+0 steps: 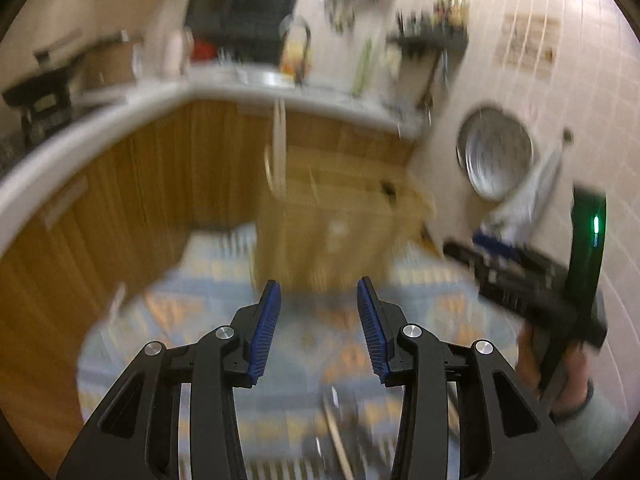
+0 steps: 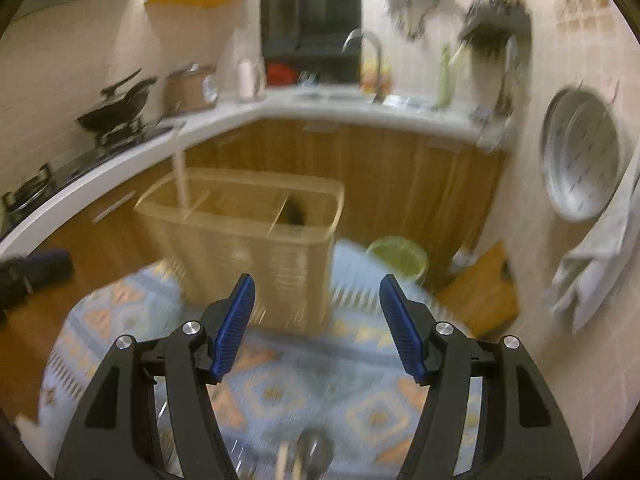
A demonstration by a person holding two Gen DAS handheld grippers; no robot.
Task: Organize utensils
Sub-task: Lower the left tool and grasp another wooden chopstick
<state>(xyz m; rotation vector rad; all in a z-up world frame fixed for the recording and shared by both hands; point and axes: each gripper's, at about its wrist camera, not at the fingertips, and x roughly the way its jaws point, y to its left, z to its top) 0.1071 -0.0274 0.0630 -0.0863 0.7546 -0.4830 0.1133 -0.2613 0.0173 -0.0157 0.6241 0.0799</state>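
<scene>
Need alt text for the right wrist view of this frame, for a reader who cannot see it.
The open, empty right gripper hangs over a patterned blue tablecloth, facing a beige divided utensil holder. One pale stick stands in the holder's left compartment and something dark lies in its right one. Behind are wooden cabinets and a white countertop; the picture is motion-blurred.

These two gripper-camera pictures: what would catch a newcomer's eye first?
Probably the beige utensil holder, a tall divided bin standing mid-frame on a round table with a blue patterned cloth, one pale stick upright in its left compartment. Framing it are the blue-padded fingers of the right gripper, spread apart and empty; the left gripper is likewise open. On the right wall hangs a big round metal tray.
</scene>
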